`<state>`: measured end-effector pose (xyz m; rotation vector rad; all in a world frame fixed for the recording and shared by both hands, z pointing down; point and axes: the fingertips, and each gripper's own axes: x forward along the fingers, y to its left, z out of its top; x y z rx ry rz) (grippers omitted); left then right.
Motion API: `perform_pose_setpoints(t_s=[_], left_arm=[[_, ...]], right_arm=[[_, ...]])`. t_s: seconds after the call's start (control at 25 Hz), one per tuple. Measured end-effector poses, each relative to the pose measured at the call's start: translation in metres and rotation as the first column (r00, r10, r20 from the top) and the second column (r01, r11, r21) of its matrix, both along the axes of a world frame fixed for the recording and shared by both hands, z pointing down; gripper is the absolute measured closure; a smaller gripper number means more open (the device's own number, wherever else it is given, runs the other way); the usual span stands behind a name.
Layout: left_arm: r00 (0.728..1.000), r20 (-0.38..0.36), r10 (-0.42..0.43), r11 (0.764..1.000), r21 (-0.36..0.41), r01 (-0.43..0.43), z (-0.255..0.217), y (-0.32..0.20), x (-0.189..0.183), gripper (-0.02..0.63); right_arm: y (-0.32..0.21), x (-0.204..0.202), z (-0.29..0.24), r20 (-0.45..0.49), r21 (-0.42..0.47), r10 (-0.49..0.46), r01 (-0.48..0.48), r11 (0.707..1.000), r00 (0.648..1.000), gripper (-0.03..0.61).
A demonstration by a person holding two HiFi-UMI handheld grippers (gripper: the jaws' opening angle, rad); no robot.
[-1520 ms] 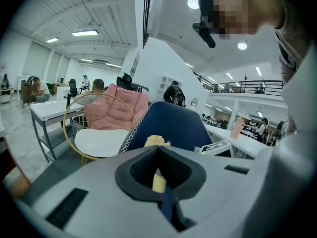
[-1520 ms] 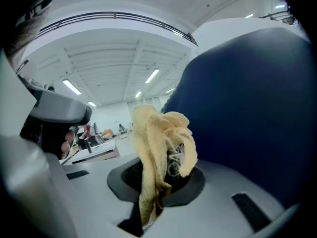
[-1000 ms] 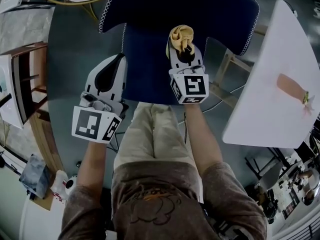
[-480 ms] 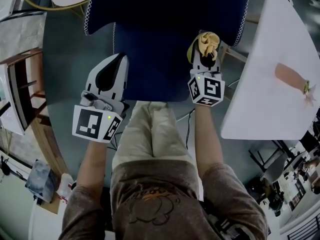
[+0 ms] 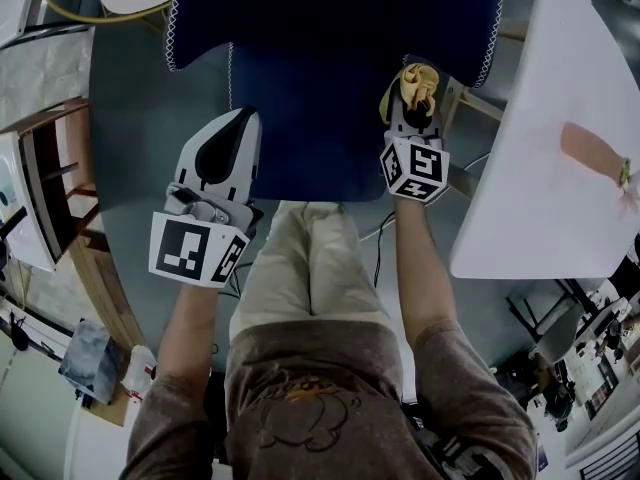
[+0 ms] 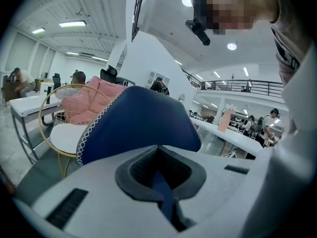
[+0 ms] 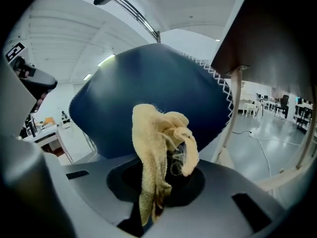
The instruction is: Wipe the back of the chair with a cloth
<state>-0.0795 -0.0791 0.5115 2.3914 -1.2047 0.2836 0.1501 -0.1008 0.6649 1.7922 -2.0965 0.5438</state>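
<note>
At the chair's right side: cloth gripped, chair back lying straight ahead.
The right gripper [image 5: 408, 108] is clamped on a bunched yellow cloth [image 5: 415, 80], which stands up past its jaws. The dark blue chair back [image 5: 330, 18] lies just beyond and to the left, with its white-stitched edge close by. The left gripper [image 5: 240, 118], jaws drawn together and holding nothing, is positioned at the seat's left edge. The right gripper is therefore judged nearer for the wipe.
</note>
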Motion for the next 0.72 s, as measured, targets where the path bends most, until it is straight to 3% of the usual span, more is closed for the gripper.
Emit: perform_pose_setpoints(t_s=[0.48,0.72], left_arm=[[1.000,0.004,-0.001,1.000,-0.025,0.001,0.011,0.001,-0.004,0.611],[1.000,0.008,-0.004,0.999,-0.034,0.004,0.016,0.002,-0.009,0.611]], right_arm=[[-0.026,0.013,0.039,-0.041,-0.047,0.014,-0.015,0.999,0.999,0.509],[-0.043,0.010,0.049,-0.014,-0.039,0.041,-0.042,0.998,0.999,0.509]])
